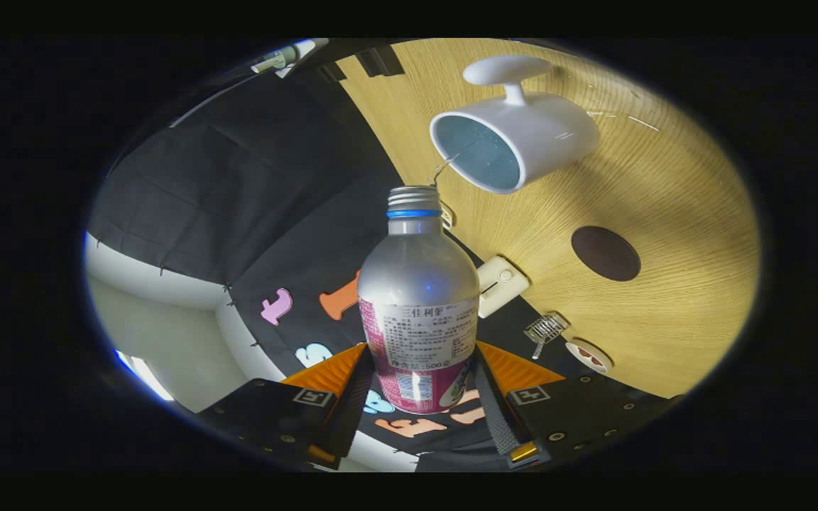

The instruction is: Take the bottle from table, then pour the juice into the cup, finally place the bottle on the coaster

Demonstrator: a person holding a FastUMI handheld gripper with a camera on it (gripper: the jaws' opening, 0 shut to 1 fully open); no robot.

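My gripper (420,376) is shut on a silver aluminium bottle (417,284) with a pink label; both fingers press its lower body. The whole view is rolled sideways, so the bottle is tipped over, its threaded mouth with a blue ring pointing at the white cup (515,138). The cup stands on the wooden table (664,312) just beyond the bottle's mouth, its opening facing me and its handle on the far side. A thin stream seems to run from the mouth to the cup's rim. A dark round coaster (606,253) lies on the table beside the cup.
A white switch-like box (502,282), a small metal clip (544,328) and a round sticker (589,355) sit along the table's edge by the booth's black cloth wall (238,184). A pale wall and floor lie beyond the cloth.
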